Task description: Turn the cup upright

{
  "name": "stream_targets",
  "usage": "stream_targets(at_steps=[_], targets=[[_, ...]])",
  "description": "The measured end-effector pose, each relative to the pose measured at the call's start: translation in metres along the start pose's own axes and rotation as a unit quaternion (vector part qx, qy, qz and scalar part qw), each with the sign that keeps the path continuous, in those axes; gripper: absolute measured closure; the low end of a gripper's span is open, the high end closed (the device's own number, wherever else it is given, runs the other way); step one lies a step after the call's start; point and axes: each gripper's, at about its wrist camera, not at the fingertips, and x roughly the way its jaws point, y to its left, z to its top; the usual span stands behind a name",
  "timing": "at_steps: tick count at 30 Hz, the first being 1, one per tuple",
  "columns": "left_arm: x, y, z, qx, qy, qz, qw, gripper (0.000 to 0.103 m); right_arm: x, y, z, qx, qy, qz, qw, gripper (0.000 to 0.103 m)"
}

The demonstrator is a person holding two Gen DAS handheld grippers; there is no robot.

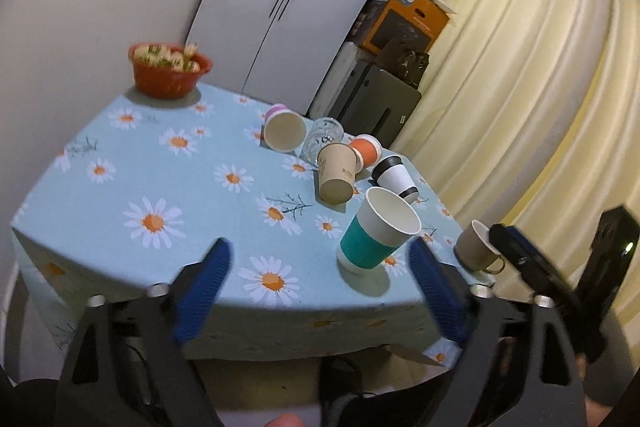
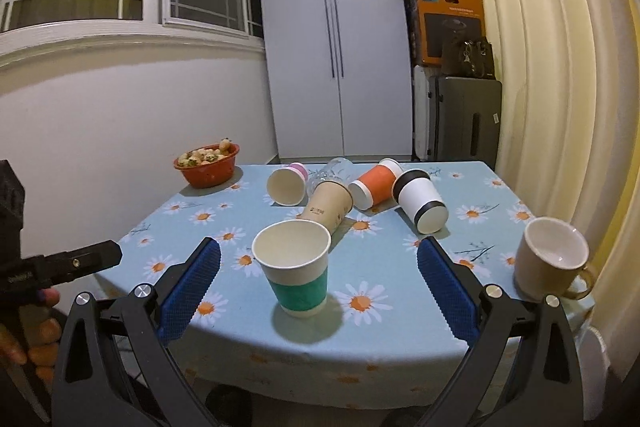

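Note:
A teal-and-white paper cup (image 2: 296,267) stands upright near the table's front edge; it also shows in the left wrist view (image 1: 378,231). Behind it several cups lie on their sides: a pink-bottomed one (image 2: 287,183), a brown one (image 2: 329,207), an orange one (image 2: 376,183), a black-and-white one (image 2: 420,201), and a clear glass (image 2: 334,169). My right gripper (image 2: 318,259) is open and empty, its blue pads either side of the teal cup, short of it. My left gripper (image 1: 320,259) is open and empty over the front edge.
A beige mug (image 2: 550,259) stands upright at the front right. A red bowl of food (image 2: 208,167) sits at the back left. The table has a blue daisy cloth (image 2: 400,307). A white cabinet, boxes and curtains stand behind.

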Motion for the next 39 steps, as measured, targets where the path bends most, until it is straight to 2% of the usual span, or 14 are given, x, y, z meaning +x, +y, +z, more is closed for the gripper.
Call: stream_targets(at_steps=[6, 16, 25, 32, 39], targets=[[-0.014, -0.017, -0.009, 0.041, -0.016, 0.01, 0.999, 0.007, -0.032, 0.0, 0.005, -0.051, -0.003, 0.01, 0.999, 0.005], [-0.024, -0.049, -0.022, 0.117, -0.03, 0.031, 0.9921, 0.007, -0.051, -0.017, -0.012, -0.049, 0.007, 0.014, 0.999, 0.005], [-0.024, -0.058, -0.033, 0.138, -0.024, 0.046, 0.9891, 0.007, -0.051, -0.03, -0.023, -0.021, 0.035, 0.008, 0.999, 0.005], [-0.02, -0.062, -0.036, 0.149, -0.018, 0.049, 0.9874, 0.007, -0.051, -0.033, -0.024, -0.013, 0.03, -0.015, 0.999, 0.005], [-0.022, -0.061, -0.036, 0.145, -0.021, 0.051, 0.9879, 0.007, -0.05, -0.035, -0.024, -0.012, 0.032, -0.018, 0.999, 0.005]])
